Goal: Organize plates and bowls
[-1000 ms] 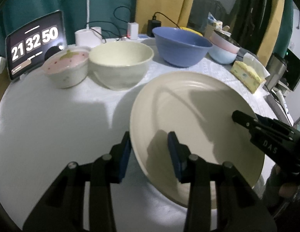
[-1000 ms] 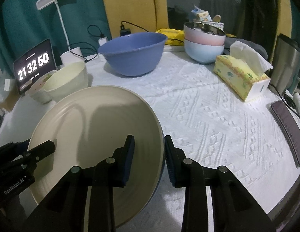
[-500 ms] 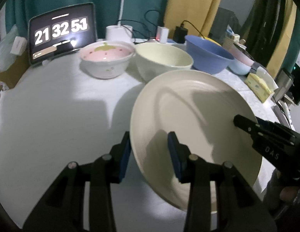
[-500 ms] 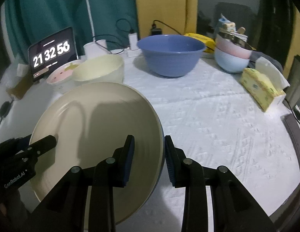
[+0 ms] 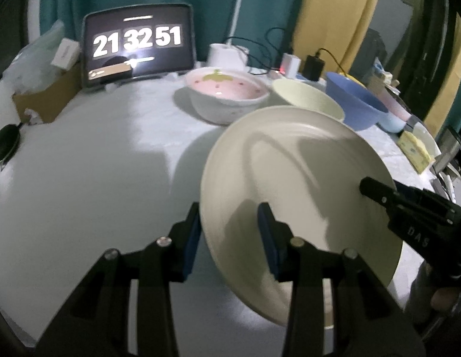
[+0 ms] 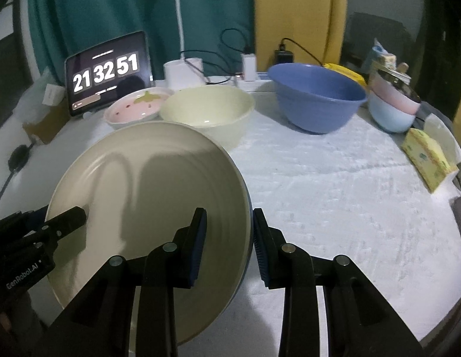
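Note:
A large cream plate (image 5: 301,184) (image 6: 153,196) hangs above the white table, held by both grippers at opposite rims. My left gripper (image 5: 230,232) is shut on its left rim; my right gripper (image 6: 229,235) is shut on its right rim. Behind the plate stand a pink strawberry bowl (image 5: 227,92) (image 6: 135,108), a cream bowl (image 5: 307,101) (image 6: 209,110) and a blue bowl (image 5: 355,101) (image 6: 316,95). Stacked pink and light-blue bowls (image 6: 391,104) sit at the far right.
A tablet clock (image 5: 138,44) (image 6: 108,71) and a white lamp base (image 6: 184,73) stand at the table's back with chargers and cables. A yellow tissue box (image 6: 426,157) lies at the right. A cardboard box (image 5: 46,98) and a black cable (image 6: 17,156) are at the left.
Both grippers have carried the plate leftward over the table. The bowls and tissue box have slid right in view, and the tablet clock now stands nearer the middle.

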The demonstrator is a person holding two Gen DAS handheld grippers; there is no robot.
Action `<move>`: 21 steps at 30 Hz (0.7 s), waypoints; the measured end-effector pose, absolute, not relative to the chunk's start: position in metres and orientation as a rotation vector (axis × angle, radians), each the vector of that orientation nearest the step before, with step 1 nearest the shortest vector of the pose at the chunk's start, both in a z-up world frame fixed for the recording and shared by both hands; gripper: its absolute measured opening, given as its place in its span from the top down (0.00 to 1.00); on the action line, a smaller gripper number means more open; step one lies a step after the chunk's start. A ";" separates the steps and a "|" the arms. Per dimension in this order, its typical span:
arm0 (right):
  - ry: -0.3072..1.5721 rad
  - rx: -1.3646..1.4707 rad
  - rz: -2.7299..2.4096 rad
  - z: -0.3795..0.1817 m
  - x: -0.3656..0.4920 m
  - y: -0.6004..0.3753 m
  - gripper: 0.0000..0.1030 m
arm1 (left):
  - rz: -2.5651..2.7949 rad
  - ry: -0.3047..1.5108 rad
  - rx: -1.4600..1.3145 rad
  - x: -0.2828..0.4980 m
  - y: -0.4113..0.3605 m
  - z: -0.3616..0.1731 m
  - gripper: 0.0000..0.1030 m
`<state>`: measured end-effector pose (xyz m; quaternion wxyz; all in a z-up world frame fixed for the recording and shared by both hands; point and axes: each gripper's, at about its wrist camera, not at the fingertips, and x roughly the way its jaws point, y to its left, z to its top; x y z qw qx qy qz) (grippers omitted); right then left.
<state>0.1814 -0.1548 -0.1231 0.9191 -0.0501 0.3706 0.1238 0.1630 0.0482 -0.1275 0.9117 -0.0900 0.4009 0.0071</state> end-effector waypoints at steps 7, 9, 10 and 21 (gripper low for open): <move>0.781 -0.121 0.307 -0.132 0.186 -0.118 0.68 | 0.070 0.829 -0.207 0.158 0.084 -0.132 0.62; 0.788 -0.131 0.323 -0.134 0.187 -0.108 0.68 | 0.087 0.829 -0.212 0.158 0.094 -0.134 0.62; 0.791 -0.137 0.331 -0.136 0.188 -0.103 0.68 | 0.095 0.829 -0.216 0.158 0.099 -0.135 0.62; 0.819 -0.178 0.388 -0.141 0.198 -0.051 0.68 | 0.164 0.824 -0.243 0.157 0.140 -0.142 0.62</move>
